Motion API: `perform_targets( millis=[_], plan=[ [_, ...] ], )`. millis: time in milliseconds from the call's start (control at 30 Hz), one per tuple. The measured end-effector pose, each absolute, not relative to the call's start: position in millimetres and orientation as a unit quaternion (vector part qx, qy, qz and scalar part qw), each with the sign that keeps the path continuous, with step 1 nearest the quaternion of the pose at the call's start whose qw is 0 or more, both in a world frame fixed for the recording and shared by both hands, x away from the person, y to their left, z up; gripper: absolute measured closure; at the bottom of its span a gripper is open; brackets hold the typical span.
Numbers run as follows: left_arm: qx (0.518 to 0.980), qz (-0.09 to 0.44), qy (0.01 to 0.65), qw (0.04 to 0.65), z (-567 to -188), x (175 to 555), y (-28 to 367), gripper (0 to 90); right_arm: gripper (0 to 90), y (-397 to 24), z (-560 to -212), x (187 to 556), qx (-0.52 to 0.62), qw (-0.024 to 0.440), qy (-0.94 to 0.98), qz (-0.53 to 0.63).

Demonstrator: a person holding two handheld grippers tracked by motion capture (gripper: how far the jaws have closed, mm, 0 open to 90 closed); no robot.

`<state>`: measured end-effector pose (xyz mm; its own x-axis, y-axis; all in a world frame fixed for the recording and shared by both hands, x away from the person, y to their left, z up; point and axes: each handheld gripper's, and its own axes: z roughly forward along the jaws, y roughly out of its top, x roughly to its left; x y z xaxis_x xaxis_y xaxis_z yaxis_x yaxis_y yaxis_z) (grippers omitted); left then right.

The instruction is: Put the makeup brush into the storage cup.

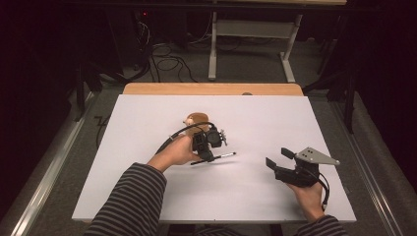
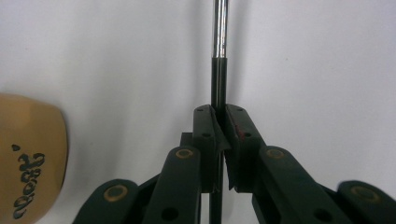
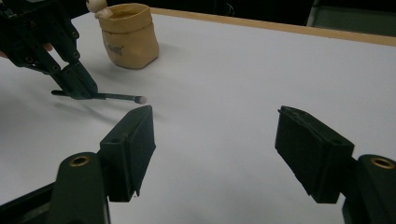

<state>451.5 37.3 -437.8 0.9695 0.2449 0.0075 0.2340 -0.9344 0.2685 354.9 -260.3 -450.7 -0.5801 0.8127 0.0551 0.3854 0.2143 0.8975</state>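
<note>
Stripes cover the sleeve of the person's left arm, which reaches in over the white surface [image 1: 147, 196]. That hand holds the left gripper [image 1: 204, 150] near the middle. Its jaws are squeezed tight on a thin stick-like tool [image 2: 219, 56], maybe a pen or a small brush; I cannot tell which. The tool has a dark handle and a shiny metal part, and it ends in a small pale tip. It sticks out flat to the side, lifted a little above the surface, with its shadow under it.

Just behind the left gripper stands a small tan pouch [image 3: 128, 37] with curly writing on it. It is open at the top, and something pale and round peeks out at its rim.

Farther to the right, well apart from the tool, the right gripper [image 1: 280, 160] is held low over the surface. Its jaws are wide open and hold nothing.

The tool is thin and smooth, so it could slip or turn between the jaws if the hand tips fast. The pouch looks soft and light, so a bump from the gripper or the tool could knock it over
</note>
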Motion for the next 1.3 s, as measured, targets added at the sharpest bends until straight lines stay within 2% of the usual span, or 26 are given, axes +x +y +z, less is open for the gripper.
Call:
perform_targets(
  millis=[1300],
  plan=[
    [0.951,0.019,0.171,0.259,-415,445,75,83.5,29.8,-259,-452,355,0.4,0.219,0.751,0.478]
  ],
)
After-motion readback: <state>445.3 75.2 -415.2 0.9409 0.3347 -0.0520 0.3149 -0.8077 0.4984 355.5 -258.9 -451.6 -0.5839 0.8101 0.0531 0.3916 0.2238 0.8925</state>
